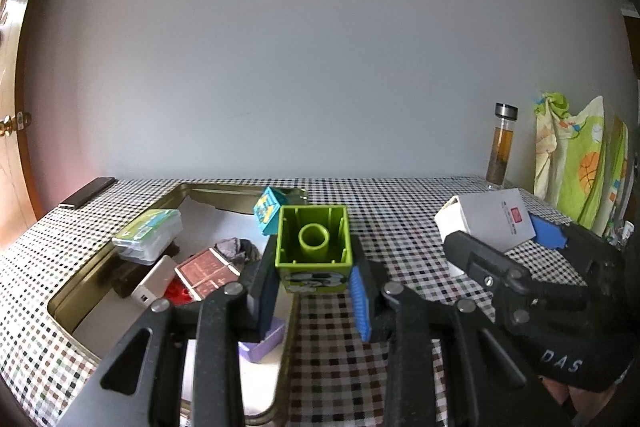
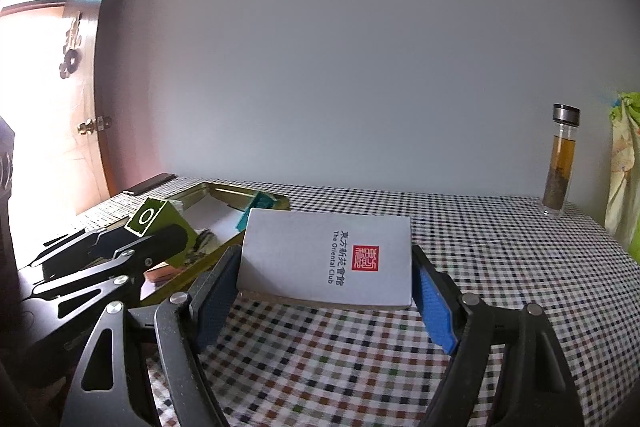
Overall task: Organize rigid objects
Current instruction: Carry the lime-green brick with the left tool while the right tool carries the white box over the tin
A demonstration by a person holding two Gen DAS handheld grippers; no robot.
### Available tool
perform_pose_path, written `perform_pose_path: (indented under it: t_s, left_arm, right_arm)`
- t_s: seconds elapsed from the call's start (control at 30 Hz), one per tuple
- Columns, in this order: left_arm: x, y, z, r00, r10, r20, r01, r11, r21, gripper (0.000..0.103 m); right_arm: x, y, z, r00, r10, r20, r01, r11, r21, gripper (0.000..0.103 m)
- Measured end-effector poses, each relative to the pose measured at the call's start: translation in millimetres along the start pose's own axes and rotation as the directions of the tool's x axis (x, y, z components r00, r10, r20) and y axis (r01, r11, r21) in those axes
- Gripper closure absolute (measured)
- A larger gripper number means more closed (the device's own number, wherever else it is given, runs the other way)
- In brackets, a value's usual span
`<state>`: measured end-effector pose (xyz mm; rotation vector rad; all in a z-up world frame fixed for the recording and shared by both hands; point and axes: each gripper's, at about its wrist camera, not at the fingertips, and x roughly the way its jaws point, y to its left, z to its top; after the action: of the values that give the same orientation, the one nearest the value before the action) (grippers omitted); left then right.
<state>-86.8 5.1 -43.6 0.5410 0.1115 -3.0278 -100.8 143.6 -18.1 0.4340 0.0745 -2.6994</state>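
Two grippers are seen above a checkered tablecloth. The left gripper is clamped on a green toy block, hollow side up, which is held just over the right rim of a gold metal tin; a clear plastic case, a teal block and other small items lie inside the tin. The right gripper is closed on a white box with a red seal, raised off the cloth, right of the tin. A glass bottle stands at the far right.
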Motion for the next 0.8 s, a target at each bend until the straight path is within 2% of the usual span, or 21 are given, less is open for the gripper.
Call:
perform_pose_path:
  t_s: [0.5,0.8]
  left_arm:
    - [-0.6,29.4,-0.3,0.999,0.040,-0.012,-0.041,0.998,-0.051,0.073]
    - [-4.2,46.7,-0.6,0.998,0.068,-0.011,-0.069,0.995,-0.075,0.073]
  right_arm:
    - [9.4,34.4,1.5,0.999,0.047,-0.011,-0.047,0.998,-0.029,0.021]
    - [12.9,36.9,2.8,0.998,0.060,-0.019,-0.061,0.998,-0.022,0.021]
